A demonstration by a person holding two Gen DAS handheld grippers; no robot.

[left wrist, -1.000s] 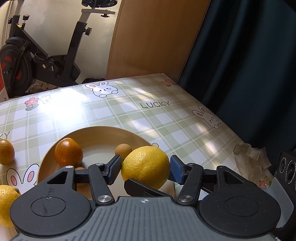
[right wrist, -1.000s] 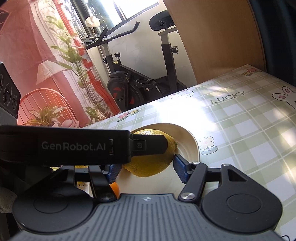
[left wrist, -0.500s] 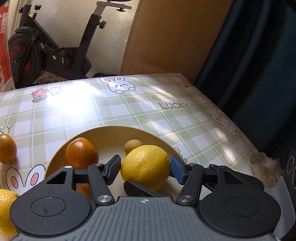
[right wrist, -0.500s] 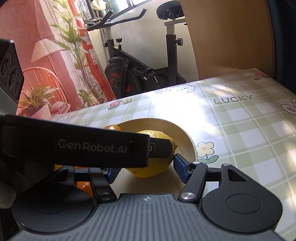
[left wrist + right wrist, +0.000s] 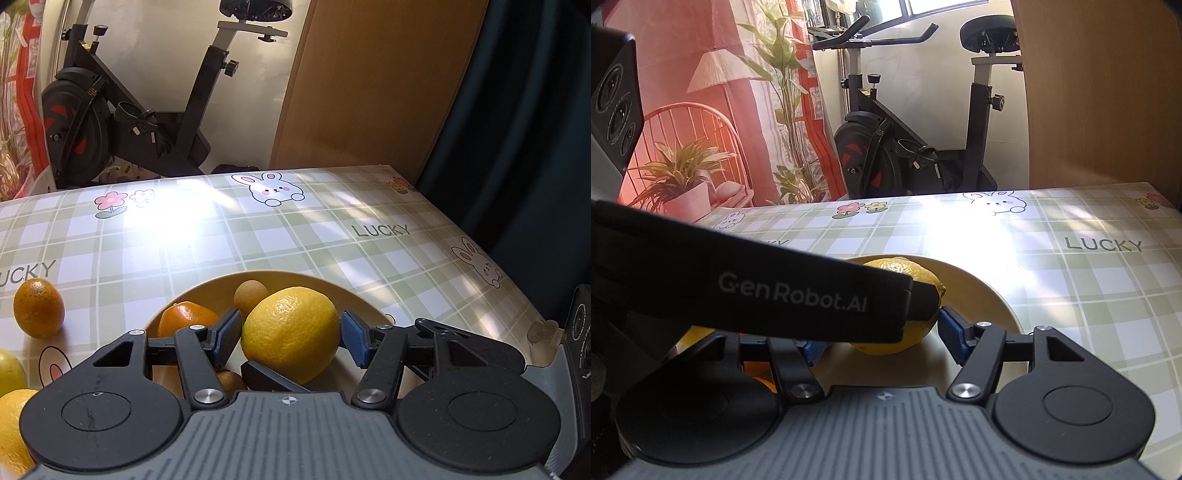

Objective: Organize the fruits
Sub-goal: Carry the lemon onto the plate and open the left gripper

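Both grippers low and level, reaching forward side by side

The left gripper (image 5: pixel 291 334) has its blue-padded fingers (image 5: pixel 354 341) spread, with a narrow gap on each side of what sits between them, so nothing is clamped. The right gripper (image 5: pixel 884 338) likewise holds its jaws parted. In the right wrist view the left gripper's black body crosses diagonally in front, hiding most of the right gripper's left finger; the two tools sit very close together.
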